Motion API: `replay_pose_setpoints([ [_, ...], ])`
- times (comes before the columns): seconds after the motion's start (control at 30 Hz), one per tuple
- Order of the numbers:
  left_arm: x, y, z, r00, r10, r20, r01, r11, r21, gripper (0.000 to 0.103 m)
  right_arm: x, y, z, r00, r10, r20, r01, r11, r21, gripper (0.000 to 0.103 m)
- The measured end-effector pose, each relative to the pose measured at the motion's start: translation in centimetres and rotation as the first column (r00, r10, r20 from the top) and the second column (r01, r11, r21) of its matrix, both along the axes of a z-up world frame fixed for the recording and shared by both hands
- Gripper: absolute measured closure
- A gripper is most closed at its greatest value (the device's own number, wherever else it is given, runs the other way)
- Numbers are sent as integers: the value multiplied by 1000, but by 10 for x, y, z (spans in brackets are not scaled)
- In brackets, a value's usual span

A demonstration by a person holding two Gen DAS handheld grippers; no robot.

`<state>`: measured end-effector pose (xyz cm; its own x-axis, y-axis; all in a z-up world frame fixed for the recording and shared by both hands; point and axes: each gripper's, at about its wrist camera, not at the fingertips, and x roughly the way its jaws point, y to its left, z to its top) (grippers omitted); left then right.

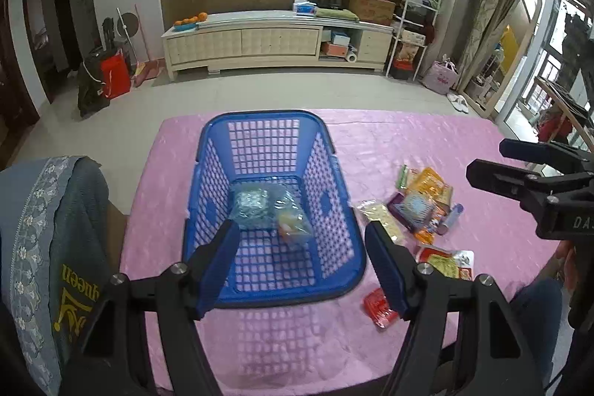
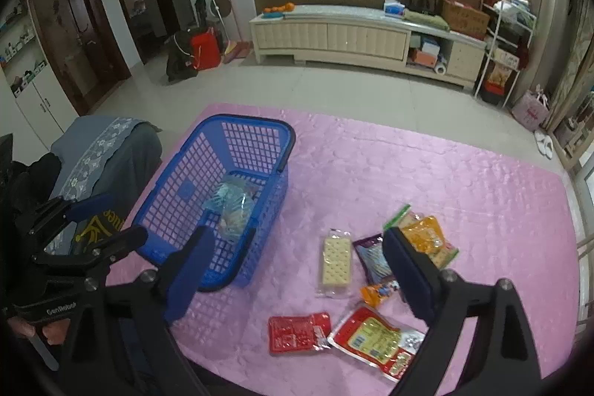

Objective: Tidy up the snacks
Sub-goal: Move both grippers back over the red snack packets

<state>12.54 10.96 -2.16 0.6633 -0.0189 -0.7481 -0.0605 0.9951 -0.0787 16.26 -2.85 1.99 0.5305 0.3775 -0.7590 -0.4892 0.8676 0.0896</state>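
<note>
Blue plastic lattice basket (image 1: 273,206) on pink-covered bench (image 2: 408,173); loose foil snack packets (image 2: 375,333) beside it. Light, crinkly, slippery; best pinched at sealed edges. Left gripper (image 1: 302,264) and right gripper (image 2: 297,271) spread wide, empty.

Left hand-held gripper (image 1: 302,266), right hand-held gripper (image 2: 300,270) — black frames, blue finger pads, silver screws (white "GenRobot" lettering on one) — bare fingers (image 2: 44,331) gripping.

My left camera looks steeply down, close over the blue basket (image 1: 273,206) at 12 o'clock, my right one sits farther right with it at 10, both sharing the pink table (image 2: 371,166).
</note>
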Motion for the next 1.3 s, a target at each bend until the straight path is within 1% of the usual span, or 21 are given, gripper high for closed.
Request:
replay_pose_setpoints([
  [0.1,-6,-11,1,1000,-15,3,15,1000,14,35,-10,-14,-2,1000,6,4,-6,1000,9,8],
  [0.2,-15,-24,1,1000,-21,14,21,999,32,35,-19,-22,-5,999,39,4,-39,999,-15,8],
  [0.27,-23,-31,-2,999,-34,24,33,999,28,35,-30,-31,-6,998,41,43,-40,999,-22,8],
  [0.33,-30,-41,-4,998,-44,37,43,998,34,35,-43,-41,-7,993,69,95,-70,997,10,8],
  [0.37,-33,-44,-6,998,-47,41,45,998,39,31,-47,-45,-9,991,78,110,-80,997,10,8],
  [0.47,-43,-58,-12,997,-53,52,51,998,43,23,-55,-59,-19,992,53,112,-52,999,-10,8],
  [0.53,-47,-65,-16,996,-67,58,65,997,40,23,-58,-68,-27,993,28,112,-26,999,-22,8],
  [0.6,-51,-74,-23,995,-84,57,82,996,46,18,-62,-77,-34,994,-1,113,5,1000,-30,8],
  [0.67,-56,-84,-30,993,-106,60,103,993,60,15,-63,-86,-41,994,-34,101,38,999,-29,8],
  [0.7,-57,-89,-34,991,-118,56,114,991,66,12,-64,-89,-45,994,-43,97,46,999,-29,8],
  [0.73,-59,-95,-38,991,-124,52,120,990,73,1,-65,-92,-49,995,-41,93,44,998,-34,8],
  [0.77,-60,-99,-42,990,-131,50,127,989,79,0,-66,-94,-52,994,-43,98,48,998,-48,8],
  [0.83,-61,-105,-52,988,-148,38,144,986,82,0,-68,-96,-62,995,-35,89,42,996,-75,8],
  [0.93,-58,-111,-71,987,-163,-6,163,983,82,0,-74,-101,-80,999,-16,52,21,994,-105,8],
  [1.0,-58,-115,-81,984,-178,-28,179,981,78,0,-79,-101,-91,999,2,43,3,991,-137,8],
  [1.1,-57,-121,-93,975,-216,-56,220,973,71,0,-83,-105,-106,999,17,36,-11,986,-169,8],
  [1.17,-54,-125,-101,968,-240,-76,245,967,74,0,-82,-107,-115,999,29,19,-25,984,-174,7],
  [1.2,-53,-126,-104,965,-251,-81,257,964,73,0,-82,-108,-117,999,33,14,-30,985,-171,5],
  [1.3,-47,-129,-115,952,-286,-105,292,956,41,0,-78,-109,-125,999,51,5,-49,985,-164,1],
])
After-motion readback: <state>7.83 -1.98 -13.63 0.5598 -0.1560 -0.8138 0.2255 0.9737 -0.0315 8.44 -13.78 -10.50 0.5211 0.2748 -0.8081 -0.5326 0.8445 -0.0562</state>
